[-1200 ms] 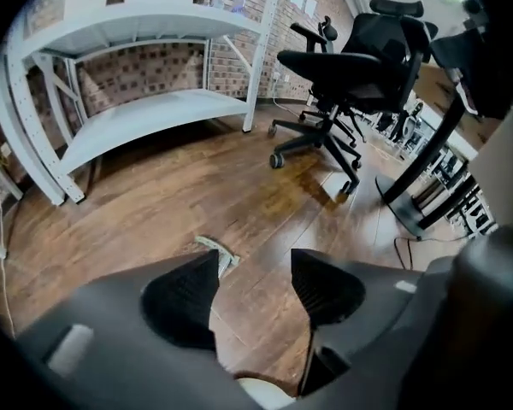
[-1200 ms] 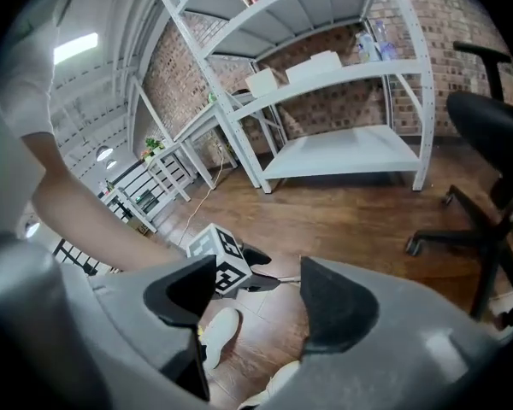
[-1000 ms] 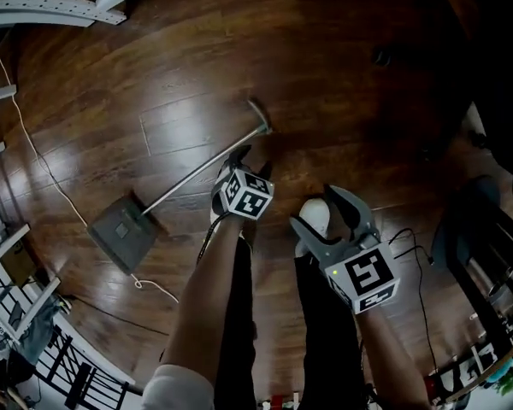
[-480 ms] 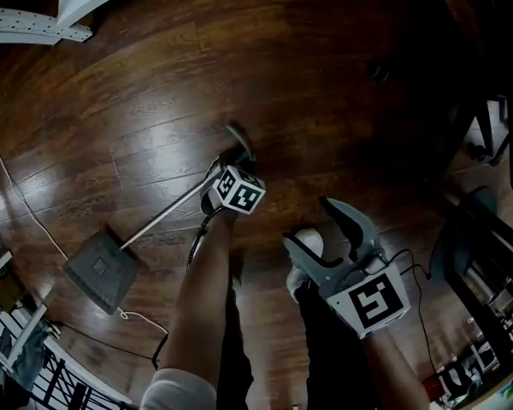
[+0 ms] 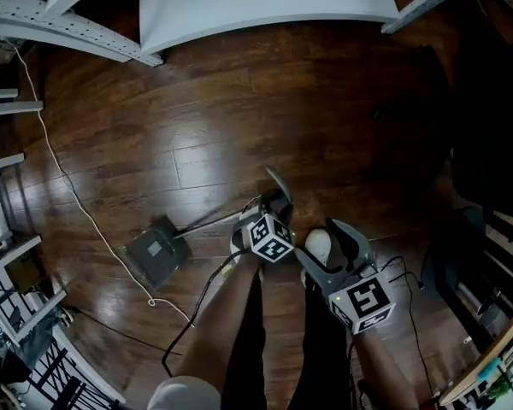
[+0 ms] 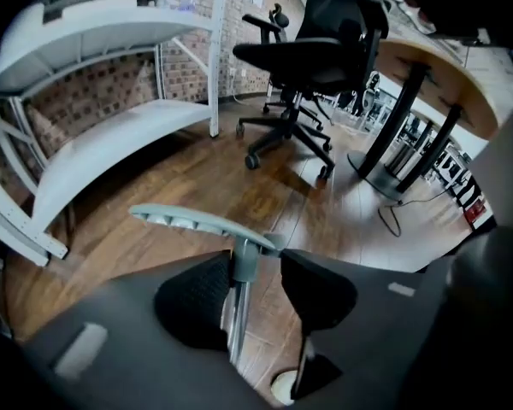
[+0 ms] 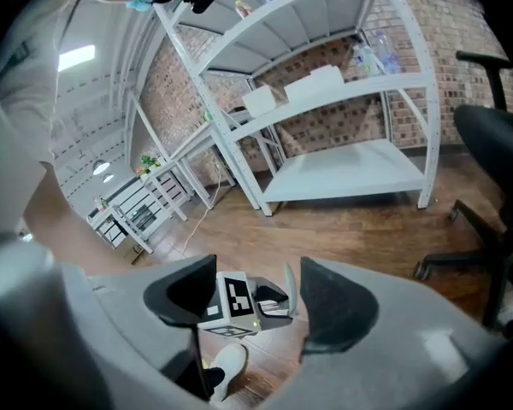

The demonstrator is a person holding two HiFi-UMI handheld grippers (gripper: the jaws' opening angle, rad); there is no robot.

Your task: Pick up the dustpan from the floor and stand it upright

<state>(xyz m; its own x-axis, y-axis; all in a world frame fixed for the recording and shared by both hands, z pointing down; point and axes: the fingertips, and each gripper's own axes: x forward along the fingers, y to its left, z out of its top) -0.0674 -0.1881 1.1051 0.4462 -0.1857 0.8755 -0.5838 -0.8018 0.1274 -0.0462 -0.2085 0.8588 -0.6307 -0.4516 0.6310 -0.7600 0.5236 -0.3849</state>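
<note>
The dustpan has a dark square pan [image 5: 156,254] resting on the wood floor and a thin metal rod [image 5: 209,223] that rises to a grey T-grip [image 5: 278,182]. My left gripper [image 5: 272,205] holds the rod just under that grip; its jaws are still closing. In the left gripper view the rod [image 6: 237,314] lies against the left pad, with the T-grip [image 6: 197,222] just past the black pads [image 6: 197,301]. My right gripper [image 5: 332,229] hovers open and empty beside it. Between its jaws, the right gripper view [image 7: 256,301] shows the left gripper's marker cube [image 7: 231,301].
A white metal shelf unit [image 5: 256,2] stands at the far side. A white cable [image 5: 77,203] trails across the floor at left. My white shoe [image 5: 318,246] is under the right gripper. A black office chair [image 6: 312,54] and a desk [image 6: 427,67] stand beyond.
The left gripper has tightened on the rod and lifted the handle end off the floor; the pan end stays down. Both grippers have risen.
</note>
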